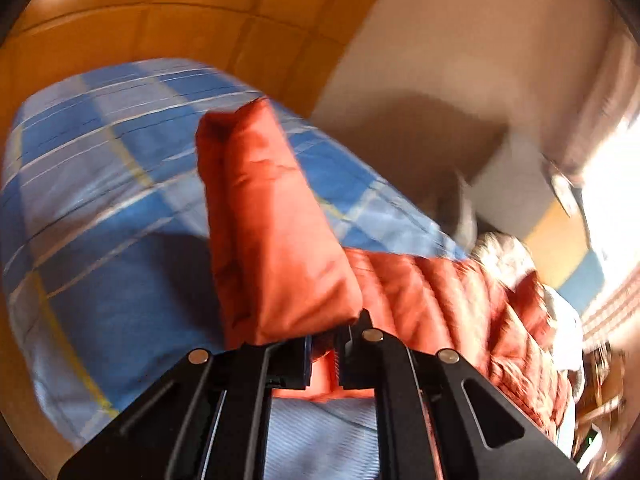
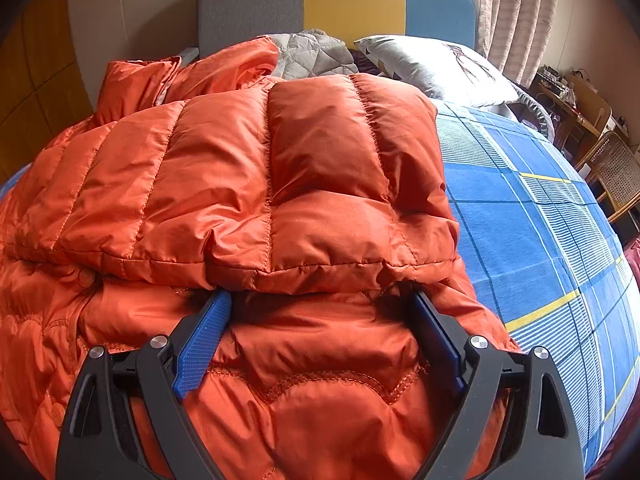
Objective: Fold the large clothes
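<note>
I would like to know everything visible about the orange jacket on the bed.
The orange jacket is a puffy quilted garment of shiny, thin fabric with stitched channels. It lies on the blue checked bedsheet, one panel folded over its body. The left gripper is shut on a lifted part, probably a sleeve. The open right gripper rests on it at the folded edge.

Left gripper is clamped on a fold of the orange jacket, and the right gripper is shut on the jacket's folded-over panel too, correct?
Not quite. The left gripper is clamped on a fold of the orange jacket, but the right gripper is open: in the right wrist view its blue-padded fingers stand wide apart at the edge of the folded-over panel, gripping nothing.
</note>
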